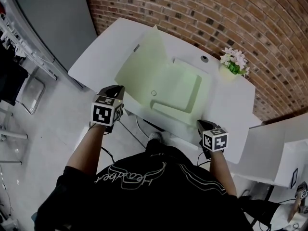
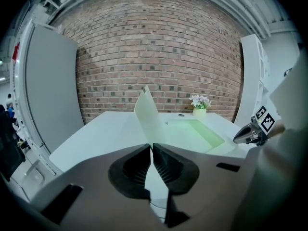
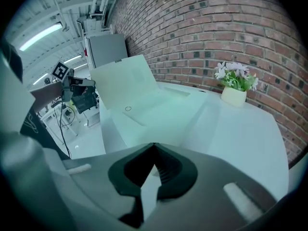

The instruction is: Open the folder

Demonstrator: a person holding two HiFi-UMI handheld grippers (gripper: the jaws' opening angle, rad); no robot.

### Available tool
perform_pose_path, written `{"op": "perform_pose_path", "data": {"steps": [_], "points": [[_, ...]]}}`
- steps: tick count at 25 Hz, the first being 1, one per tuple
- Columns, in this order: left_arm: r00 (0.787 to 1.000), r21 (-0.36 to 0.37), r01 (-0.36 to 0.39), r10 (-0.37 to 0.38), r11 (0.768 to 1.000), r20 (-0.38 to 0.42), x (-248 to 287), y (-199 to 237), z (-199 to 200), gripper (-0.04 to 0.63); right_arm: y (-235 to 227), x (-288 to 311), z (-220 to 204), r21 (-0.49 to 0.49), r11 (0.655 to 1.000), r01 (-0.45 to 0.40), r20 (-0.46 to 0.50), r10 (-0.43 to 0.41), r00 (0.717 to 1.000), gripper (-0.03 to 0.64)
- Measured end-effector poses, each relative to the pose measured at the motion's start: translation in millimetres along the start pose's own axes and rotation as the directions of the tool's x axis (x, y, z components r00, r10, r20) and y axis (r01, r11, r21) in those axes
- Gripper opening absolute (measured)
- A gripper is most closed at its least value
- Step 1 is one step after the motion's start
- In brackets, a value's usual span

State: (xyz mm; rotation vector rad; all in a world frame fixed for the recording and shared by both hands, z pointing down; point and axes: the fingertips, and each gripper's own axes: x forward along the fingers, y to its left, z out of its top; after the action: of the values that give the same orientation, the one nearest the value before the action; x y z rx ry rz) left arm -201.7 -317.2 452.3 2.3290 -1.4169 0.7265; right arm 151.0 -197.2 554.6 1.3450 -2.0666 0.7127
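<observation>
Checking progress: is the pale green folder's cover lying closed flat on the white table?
No, the pale green folder's cover stands raised above the white table, inside exposed.

A white table [image 1: 103,49] stands against a brick wall [image 1: 202,8]. A pale green folder [image 1: 178,88] lies open in the middle of it, reaching to the near edge, with its left cover tilted steeply up off the tabletop. At the far right corner, close to the wall, stands a small pot [image 1: 234,62] of white flowers. A small dark disc [image 1: 204,58] sits just to its left, beyond the folder.
</observation>
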Motion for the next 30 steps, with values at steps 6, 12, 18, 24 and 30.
{"op": "perform_pose_path", "data": {"steps": [6,12,18,24,30], "points": [[1.000,-0.143,0.018,-0.021,0.990,-0.023,7.0,13.8,-24.7,0.018,-13.8,-5.4,-3.5,-0.004,1.000,0.024,-0.016,-0.024,1.000,0.003],[0.999,-0.222,0.003,-0.013,0.975,-0.041,19.7,25.3,-48.3,0.020,-28.5,-7.0,-1.7,-0.005,0.999,0.044,-0.030,-0.044,0.999,0.003],[0.998,-0.347,0.023,-0.044,0.938,-0.052,29.8,34.4,-66.3,0.021,-36.7,-7.6,1.2,0.018,0.999,0.046,-0.027,-0.045,0.999,0.003],[0.996,-0.423,0.022,-0.055,0.906,-0.067,37.0,42.1,-76.3,0.021,-36.8,-7.8,1.3,0.045,0.998,0.039,-0.012,-0.038,0.999,0.004],[0.990,-0.445,-0.008,-0.055,0.895,-0.128,43.5,46.2,-85.1,0.025,-37.8,-7.4,-0.6,0.046,0.998,0.038,-0.029,-0.036,0.999,0.005]]}}
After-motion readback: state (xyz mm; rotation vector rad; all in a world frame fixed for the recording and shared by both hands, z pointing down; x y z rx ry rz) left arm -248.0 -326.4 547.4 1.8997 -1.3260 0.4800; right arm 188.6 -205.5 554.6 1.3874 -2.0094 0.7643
